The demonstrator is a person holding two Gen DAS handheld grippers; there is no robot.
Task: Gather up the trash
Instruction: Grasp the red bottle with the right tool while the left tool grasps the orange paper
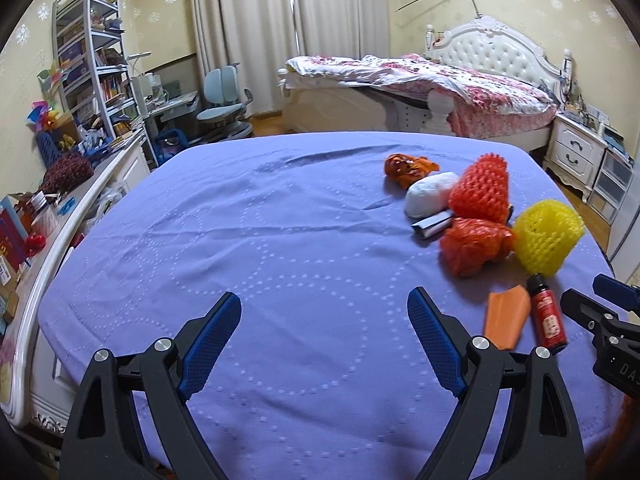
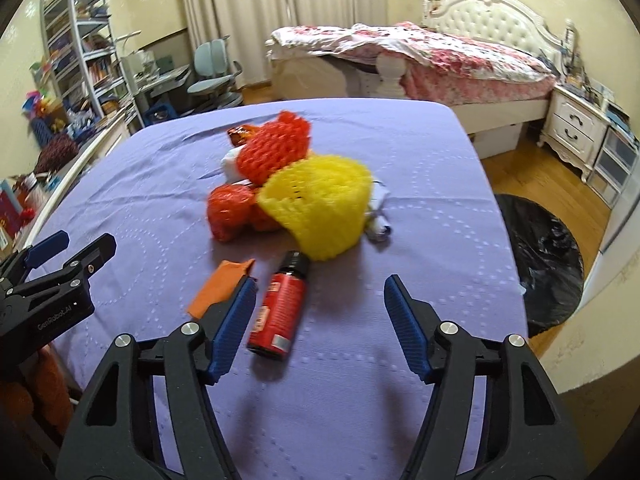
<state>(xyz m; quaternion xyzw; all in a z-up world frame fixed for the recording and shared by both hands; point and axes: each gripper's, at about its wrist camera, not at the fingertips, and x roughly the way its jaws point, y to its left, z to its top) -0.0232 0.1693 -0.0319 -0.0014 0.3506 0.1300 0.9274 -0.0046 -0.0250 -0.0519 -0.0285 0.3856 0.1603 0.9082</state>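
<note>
purple cloth [image 2: 420,184] holds piled trash. right gripper [image 2: 320,312] jaws apart around red bottle [image 2: 280,304], not touching. left gripper [image 1: 324,338] wide, empty.

So on the purple-cloth surface [image 2: 400,152] the trash sits bunched together: yellow foam net sleeve [image 2: 320,208] in front of the red foam net sleeve [image 2: 276,152], crumpled red plastic bag [image 2: 232,210] to its left, small red bottle [image 2: 280,308] lying nearest, orange paper scrap [image 2: 220,284] just beside it. Black-lined bin [image 2: 540,260] is on the floor off the right edge.
</note>
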